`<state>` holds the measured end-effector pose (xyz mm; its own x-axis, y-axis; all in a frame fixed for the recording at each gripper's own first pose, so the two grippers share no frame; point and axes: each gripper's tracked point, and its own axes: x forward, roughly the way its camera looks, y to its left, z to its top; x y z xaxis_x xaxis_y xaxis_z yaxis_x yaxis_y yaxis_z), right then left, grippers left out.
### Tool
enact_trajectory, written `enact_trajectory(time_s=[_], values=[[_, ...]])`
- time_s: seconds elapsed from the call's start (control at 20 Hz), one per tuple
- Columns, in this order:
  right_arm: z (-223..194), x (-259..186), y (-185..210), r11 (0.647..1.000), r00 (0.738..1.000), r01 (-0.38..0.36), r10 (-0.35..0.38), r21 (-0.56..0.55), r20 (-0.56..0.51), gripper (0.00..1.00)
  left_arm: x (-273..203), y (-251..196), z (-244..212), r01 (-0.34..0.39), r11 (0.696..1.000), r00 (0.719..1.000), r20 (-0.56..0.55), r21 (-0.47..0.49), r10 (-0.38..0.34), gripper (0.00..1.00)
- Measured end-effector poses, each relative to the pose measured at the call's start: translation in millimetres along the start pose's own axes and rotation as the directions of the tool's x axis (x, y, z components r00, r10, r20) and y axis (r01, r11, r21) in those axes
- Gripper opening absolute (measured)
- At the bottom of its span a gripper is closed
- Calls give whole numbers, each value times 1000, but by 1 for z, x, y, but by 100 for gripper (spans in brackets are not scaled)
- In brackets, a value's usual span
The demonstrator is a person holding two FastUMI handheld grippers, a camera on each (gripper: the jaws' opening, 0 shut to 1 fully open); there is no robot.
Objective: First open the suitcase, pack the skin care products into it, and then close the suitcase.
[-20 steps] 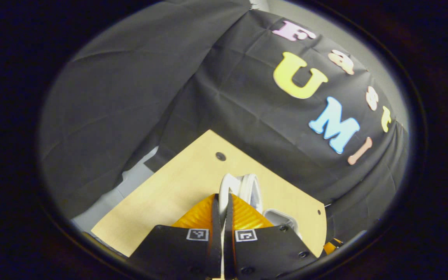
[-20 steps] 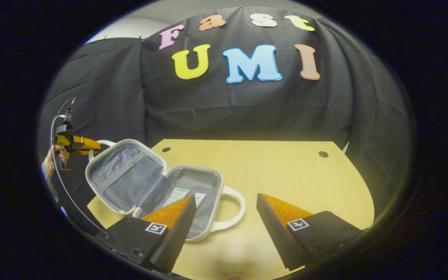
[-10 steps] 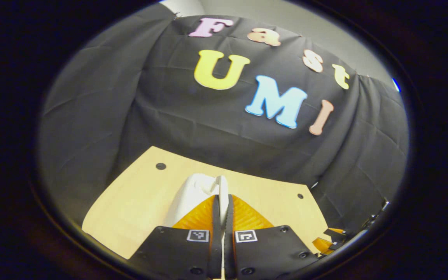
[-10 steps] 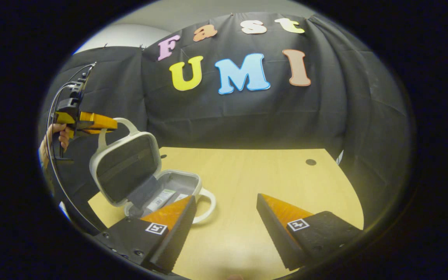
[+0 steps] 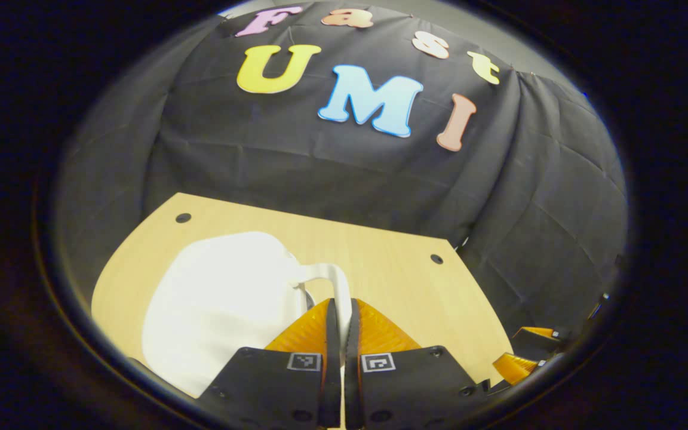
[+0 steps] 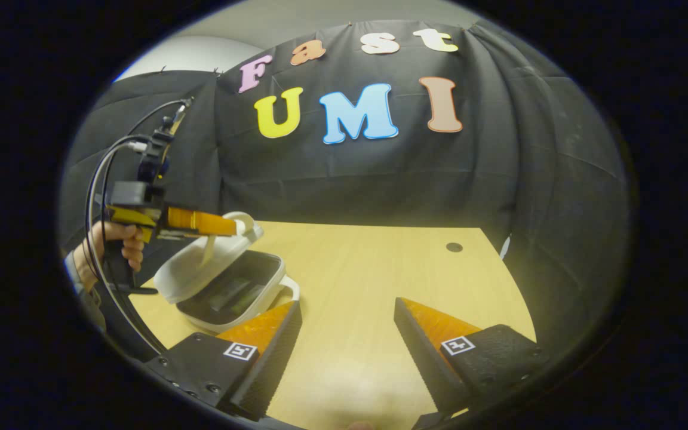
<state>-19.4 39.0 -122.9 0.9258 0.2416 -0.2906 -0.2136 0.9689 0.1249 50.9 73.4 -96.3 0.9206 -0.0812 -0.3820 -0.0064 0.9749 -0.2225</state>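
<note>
The small white suitcase (image 6: 189,275) lies on the wooden table (image 6: 380,269) to the left, its lid tilted low over the base with a gap left. Skin care products (image 6: 233,295) lie dimly inside the base. My left gripper (image 6: 230,227), held by a hand (image 6: 118,239), is shut on the lid's handle (image 6: 247,220). In the left gripper view the white lid (image 5: 224,298) spreads below and left of the pinched handle (image 5: 327,273), with my left gripper (image 5: 339,306) closed on it. My right gripper (image 6: 347,310) hovers open over bare table, right of the suitcase.
Black cloth walls stand behind the table and on both sides. The tabletop has a small dark hole (image 6: 454,246) near its far right corner. A cable (image 6: 102,179) loops from the left gripper. The other gripper (image 5: 523,358) shows at the lower right in the left gripper view.
The left gripper swung the lid by its handle from wide open to nearly down over the base. The right gripper stayed open and shifted slightly.
</note>
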Motion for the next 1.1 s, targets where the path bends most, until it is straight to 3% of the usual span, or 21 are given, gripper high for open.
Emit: enact_trajectory(time_s=[0.2, 0.45, 0.55, 0.6, 0.65, 0.8, 0.85, 1.0, 1.1], values=[[-4, 2, -9, 999, 999, 42, -41, 29, -28, 96, 36, -9, -53, 3, 998, 995, -99, 61, 3, 11], [-1, -2, -14, 996, 996, 89, -89, 24, -28, 96, 54, -12, -77, 28, 998, 990, -143, 50, -21, 12], [3, -3, -14, 994, 994, 107, -106, 39, -16, 96, 53, -17, -79, 42, 997, 990, -134, 67, -33, 20], [7, -4, -15, 992, 993, 117, -117, 44, -9, 96, 51, -20, -74, 41, 996, 994, -109, 78, -32, 18], [10, -6, -16, 990, 991, 131, -131, 50, -2, 96, 45, -21, -67, 35, 995, 997, -78, 97, -28, 28], [26, -15, -18, 984, 986, 163, -166, 67, 34, 96, 19, -29, -41, 38, 989, 999, 21, 140, -42, 25], [31, -20, -19, 982, 982, 179, -182, 64, 51, 96, 6, -34, -32, 32, 988, 997, 60, 151, -41, 35], [45, -34, -28, 973, 969, 221, -226, 59, 99, 95, -35, -50, -4, 19, 984, 983, 177, 179, -51, 47], [51, -43, -33, 971, 962, 232, -239, 64, 130, 95, -58, -66, 9, 3, 979, 970, 239, 206, -53, 64]])
